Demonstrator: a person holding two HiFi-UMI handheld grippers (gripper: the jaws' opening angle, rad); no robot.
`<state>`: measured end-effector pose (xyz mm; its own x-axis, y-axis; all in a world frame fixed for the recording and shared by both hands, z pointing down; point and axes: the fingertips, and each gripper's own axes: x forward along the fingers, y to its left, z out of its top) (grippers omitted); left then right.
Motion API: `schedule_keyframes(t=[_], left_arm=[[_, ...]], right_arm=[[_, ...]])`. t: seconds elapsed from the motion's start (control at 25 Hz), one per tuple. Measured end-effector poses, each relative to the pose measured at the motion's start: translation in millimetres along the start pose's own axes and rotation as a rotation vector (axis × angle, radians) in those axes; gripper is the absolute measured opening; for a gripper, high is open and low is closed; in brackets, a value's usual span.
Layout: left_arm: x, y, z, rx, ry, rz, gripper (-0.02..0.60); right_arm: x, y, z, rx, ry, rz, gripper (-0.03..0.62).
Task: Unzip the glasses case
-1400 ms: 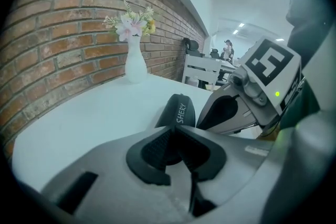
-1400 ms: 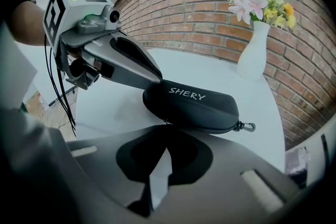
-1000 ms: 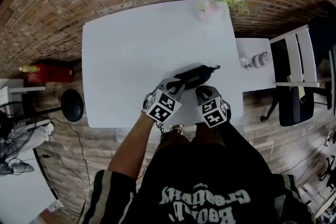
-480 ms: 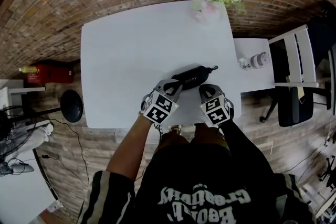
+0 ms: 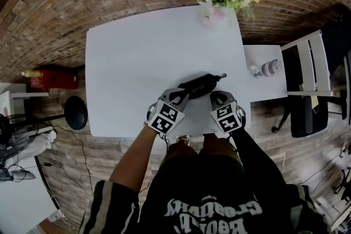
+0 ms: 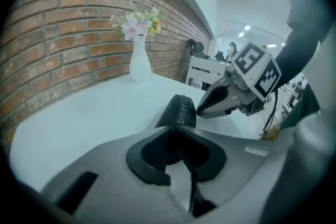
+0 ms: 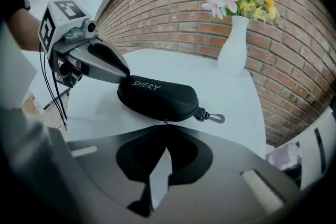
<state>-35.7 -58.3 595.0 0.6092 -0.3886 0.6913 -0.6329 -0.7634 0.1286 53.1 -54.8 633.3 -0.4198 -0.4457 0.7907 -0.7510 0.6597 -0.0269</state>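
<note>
A black zipped glasses case (image 5: 196, 86) marked SHERY lies near the front edge of the white table (image 5: 137, 63). My left gripper (image 5: 180, 97) is shut on the case's left end (image 6: 179, 112), its pads (image 6: 157, 152) clamping it from both sides. My right gripper (image 5: 215, 97) is shut at the case's near edge, towards the right end. A small zipper pull (image 7: 166, 123) shows pinched at its closed tips (image 7: 166, 128). A metal clip (image 7: 212, 117) hangs off the case's right end (image 7: 157, 97). The right gripper's nose (image 6: 210, 105) sits beside the case in the left gripper view.
A white vase of flowers (image 5: 216, 8) stands at the table's far right edge, well behind the case. A lower white side table with a bottle (image 5: 269, 68) and a white chair (image 5: 310, 85) stand to the right. The table's front edge is just under both grippers.
My right gripper has slid a little to the right along the case's near edge, still shut. The left gripper keeps its hold on the left end.
</note>
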Motion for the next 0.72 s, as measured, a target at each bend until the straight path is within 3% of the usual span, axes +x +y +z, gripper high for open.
schedule_keyframes(t=[0.08, 0.24, 0.36, 0.48, 0.64, 0.72], left_arm=[[-6, -11, 4, -0.063, 0.015, -0.056, 0.019], [-6, -46, 1, -0.037, 0.051, -0.139, 0.006], [9, -58, -12, -0.062, 0.093, -0.159, 0.005], [15, -44, -18, -0.087, 0.102, -0.093, 0.005], [11, -1, -17, -0.187, 0.049, 0.073, 0.005], [10, 4, -16, -0.183, 0.054, 0.095, 0.006]], right_arm=[[-2, -4, 0, 0.018, -0.008, -0.005, 0.014], [-4, -21, 4, 0.091, -0.033, -0.023, 0.014], [-4, -24, 1, 0.092, -0.026, -0.011, 0.014], [-5, -13, -2, 0.067, -0.018, 0.026, 0.014], [-5, 12, -4, -0.036, -0.014, 0.105, 0.014], [-2, 18, -5, -0.039, -0.009, 0.121, 0.014]])
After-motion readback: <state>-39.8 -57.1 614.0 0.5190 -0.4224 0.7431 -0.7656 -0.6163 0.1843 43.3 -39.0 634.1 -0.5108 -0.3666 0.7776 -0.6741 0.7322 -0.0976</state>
